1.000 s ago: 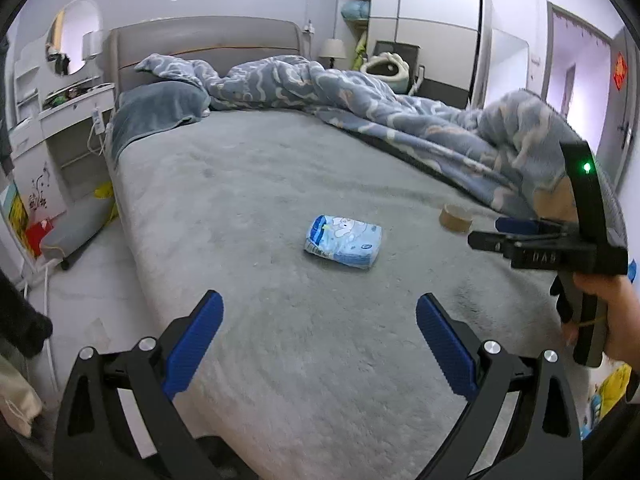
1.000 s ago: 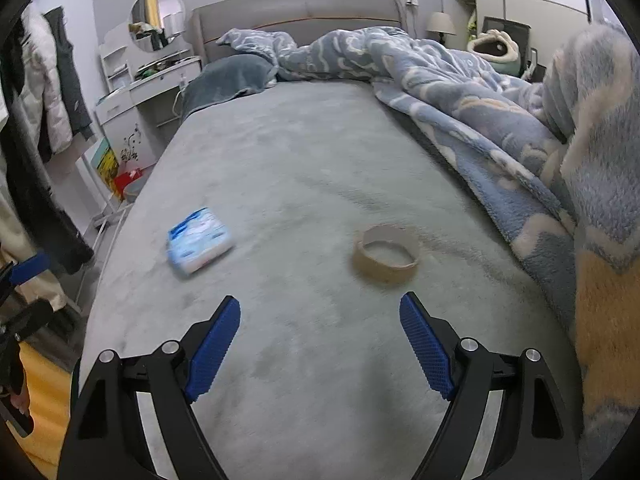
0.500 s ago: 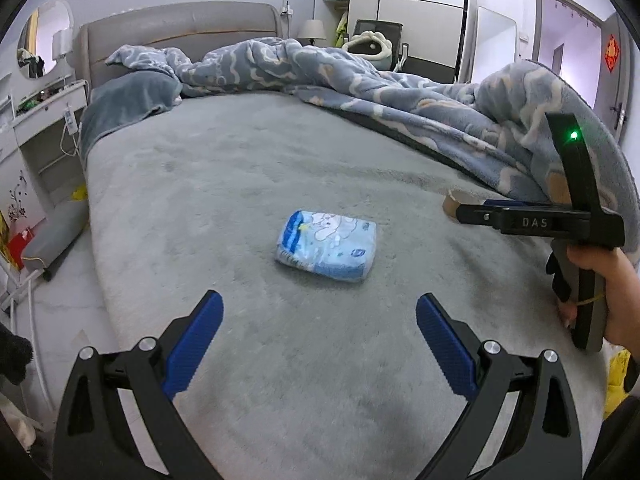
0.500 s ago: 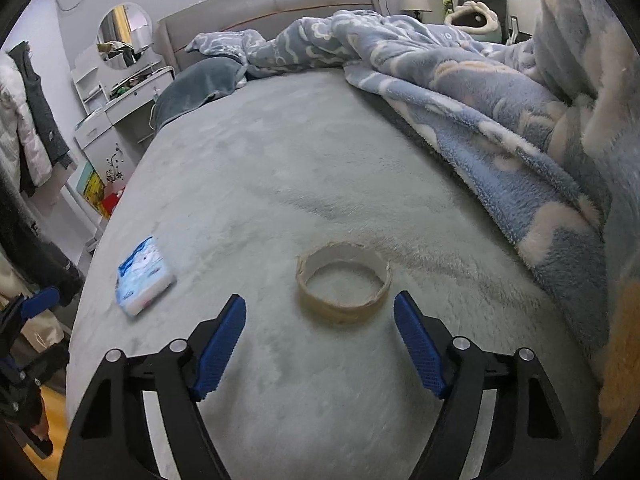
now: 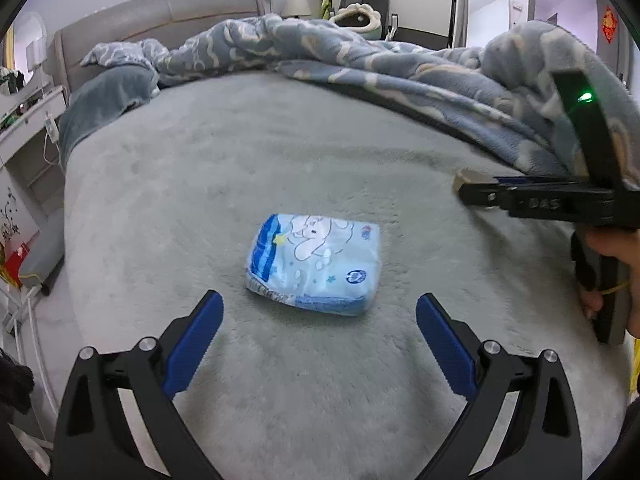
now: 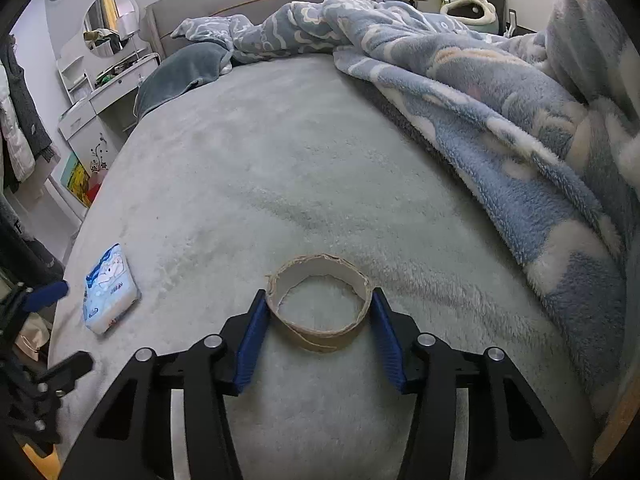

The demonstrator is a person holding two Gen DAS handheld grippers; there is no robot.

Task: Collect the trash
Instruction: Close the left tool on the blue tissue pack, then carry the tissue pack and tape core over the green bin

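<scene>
A brown cardboard tape ring [image 6: 320,336] lies on the grey bed [image 6: 280,160]. My right gripper [image 6: 317,295] straddles it with its jaws closing; both blue pads [image 6: 252,332] touch the ring's outer wall. In the left wrist view that gripper [image 5: 476,196] comes in from the right, held by a hand [image 5: 612,248], and only a sliver of the ring [image 5: 464,178] shows. A light blue tissue pack [image 5: 316,264] lies flat just ahead of my left gripper [image 5: 318,298], which stands open and apart from it. The pack [image 6: 110,292] also shows at the left of the right wrist view.
A rumpled blue-and-white fleece blanket [image 6: 520,128] covers the bed's right side, close beside the ring. A grey pillow [image 5: 104,108] and padded headboard [image 5: 160,20] are at the far end. A white dresser [image 6: 100,104] stands left of the bed's edge.
Both grippers moved forward and down toward the bed. The right jaws narrowed from wide open onto the ring. The tissue pack now sits nearer the left fingertips.
</scene>
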